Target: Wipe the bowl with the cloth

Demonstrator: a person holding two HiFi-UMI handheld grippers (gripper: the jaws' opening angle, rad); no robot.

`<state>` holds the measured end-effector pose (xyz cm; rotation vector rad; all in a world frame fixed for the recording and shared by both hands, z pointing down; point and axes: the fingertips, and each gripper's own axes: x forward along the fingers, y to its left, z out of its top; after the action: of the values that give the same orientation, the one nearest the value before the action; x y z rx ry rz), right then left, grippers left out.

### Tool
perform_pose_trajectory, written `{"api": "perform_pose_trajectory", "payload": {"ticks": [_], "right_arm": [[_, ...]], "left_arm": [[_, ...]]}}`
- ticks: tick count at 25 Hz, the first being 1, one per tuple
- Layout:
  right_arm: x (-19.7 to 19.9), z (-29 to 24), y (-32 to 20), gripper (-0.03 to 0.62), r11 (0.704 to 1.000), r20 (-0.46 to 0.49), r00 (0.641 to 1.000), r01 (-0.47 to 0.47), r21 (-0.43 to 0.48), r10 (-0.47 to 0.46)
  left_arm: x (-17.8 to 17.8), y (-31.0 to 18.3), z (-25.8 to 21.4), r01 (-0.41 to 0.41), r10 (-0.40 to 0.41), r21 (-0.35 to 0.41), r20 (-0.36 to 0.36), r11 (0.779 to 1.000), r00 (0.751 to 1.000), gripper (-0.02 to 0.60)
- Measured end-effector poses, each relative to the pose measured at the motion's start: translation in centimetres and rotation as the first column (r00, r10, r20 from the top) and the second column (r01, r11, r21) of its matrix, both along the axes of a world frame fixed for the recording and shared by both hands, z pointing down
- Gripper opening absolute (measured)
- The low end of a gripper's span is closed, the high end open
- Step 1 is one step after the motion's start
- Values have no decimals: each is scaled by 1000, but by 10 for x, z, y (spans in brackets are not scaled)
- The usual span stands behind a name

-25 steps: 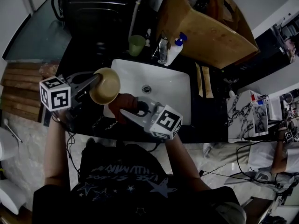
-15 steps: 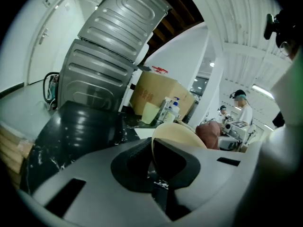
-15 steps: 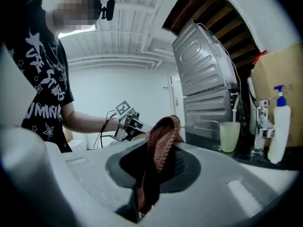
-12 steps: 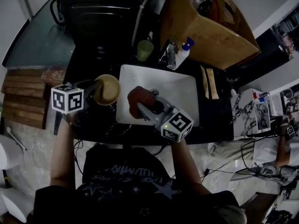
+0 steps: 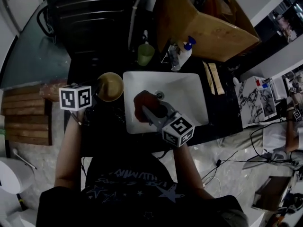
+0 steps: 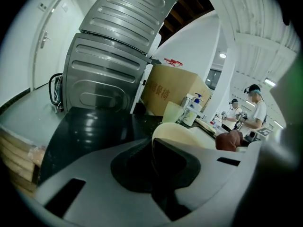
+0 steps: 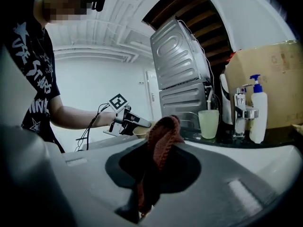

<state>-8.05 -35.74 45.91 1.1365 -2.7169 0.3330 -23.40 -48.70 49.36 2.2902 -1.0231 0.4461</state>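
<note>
Just left of the sink (image 5: pixel 191 92), the left gripper (image 5: pixel 96 90) clamps the rim of the bowl (image 5: pixel 111 86); over the sink, the right gripper (image 5: pixel 149 110) pinches the cloth (image 5: pixel 141 102).

I see a black counter (image 5: pixel 102 131) around a white sink (image 5: pixel 189 91), a ribbed grey metal appliance (image 6: pixel 109 74) behind, and wooden slats (image 5: pixel 23 112) beside the counter.

Tan bowl (image 5: pixel 110 87) beside sink (image 5: pixel 189 86); rust cloth (image 5: pixel 143 103) bunched.
</note>
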Motion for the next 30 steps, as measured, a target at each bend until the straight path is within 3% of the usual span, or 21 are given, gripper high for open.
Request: {"api": "perform_pose_trajectory", "payload": {"ticks": [8,25,28,30], "right_arm": [[14,9,-15,57,994,18,994,-105,-37,105],[23,15,-20,57,990,-13,991,-133,-45,133],[23,14,-20,57,991,-5,992,-128,-43,127],[23,15,-19,57,991,1,992,-123,-46,124]], "left_arm": [[-2,-36,23,23,-21,-53,48,998,999,18],[-7,-44,30,47,-44,-57,46,997,998,21],[-8,-43,26,50,-49,-46,29,998,998,87],[-11,-43,21,60,-60,-26,23,998,998,95]]}}
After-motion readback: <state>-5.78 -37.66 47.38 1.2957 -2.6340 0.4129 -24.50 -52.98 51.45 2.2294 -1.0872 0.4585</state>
